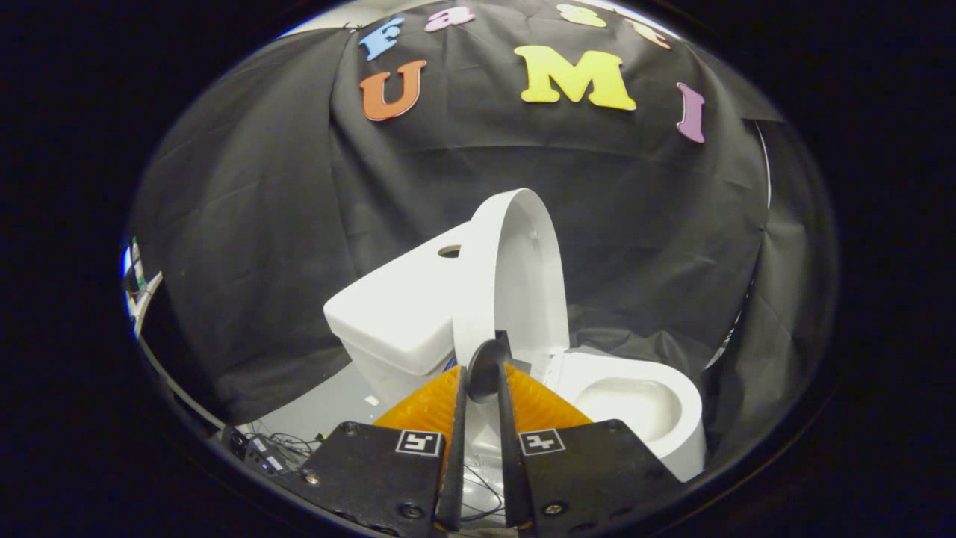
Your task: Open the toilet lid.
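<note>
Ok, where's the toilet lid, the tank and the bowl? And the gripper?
toilet lid point(523, 276), gripper view, on its raised inner face.
tank point(399, 306), gripper view, on its flat top.
bowl point(635, 403), gripper view, inside the white basin.
gripper point(484, 373), gripper view, between its fingertips, nearly closed at the lid's lower edge.

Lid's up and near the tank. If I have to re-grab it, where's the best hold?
Take the toilet lid by its thin rim, low on the near edge, where the gripper sits now. It stands edge-on, so approach from the front, one finger on each face.
</note>
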The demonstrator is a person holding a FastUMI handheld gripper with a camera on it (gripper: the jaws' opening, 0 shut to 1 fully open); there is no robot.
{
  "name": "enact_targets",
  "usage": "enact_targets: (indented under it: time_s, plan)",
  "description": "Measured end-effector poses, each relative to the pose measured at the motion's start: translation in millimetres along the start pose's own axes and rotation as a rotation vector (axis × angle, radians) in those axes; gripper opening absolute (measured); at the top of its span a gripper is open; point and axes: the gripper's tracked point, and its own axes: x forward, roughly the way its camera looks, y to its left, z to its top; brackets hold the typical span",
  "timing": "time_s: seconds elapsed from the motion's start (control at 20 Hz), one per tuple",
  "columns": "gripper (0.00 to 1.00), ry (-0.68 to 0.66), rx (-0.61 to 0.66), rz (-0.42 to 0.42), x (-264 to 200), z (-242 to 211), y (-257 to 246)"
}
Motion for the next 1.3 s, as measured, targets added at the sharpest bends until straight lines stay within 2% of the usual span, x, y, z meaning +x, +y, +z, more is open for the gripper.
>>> enact_targets:
  time_s: [0.1,0.15,0.25,0.4,0.5,0.65,0.9,1.15,1.3]
  plan:
    - [0.27,0.004,-0.005,0.028,-3,0,3]
    - [0.32,-0.002,-0.005,0.038,-7,3,3]
    - [0.49,-0.049,-0.028,0.037,-20,14,-1]
    - [0.89,-0.086,-0.051,0.032,-31,19,-8]
    - [0.97,-0.099,-0.041,0.044,-41,20,-13]
    - [0.97,-0.133,-0.032,0.038,-53,24,-30]
    - [0.97,-0.303,-0.044,-0.020,-76,46,-76]
    - [0.99,-0.462,-0.009,0.024,-112,65,-104]
    - [1.00,-0.473,-0.013,0.062,-125,60,-113]
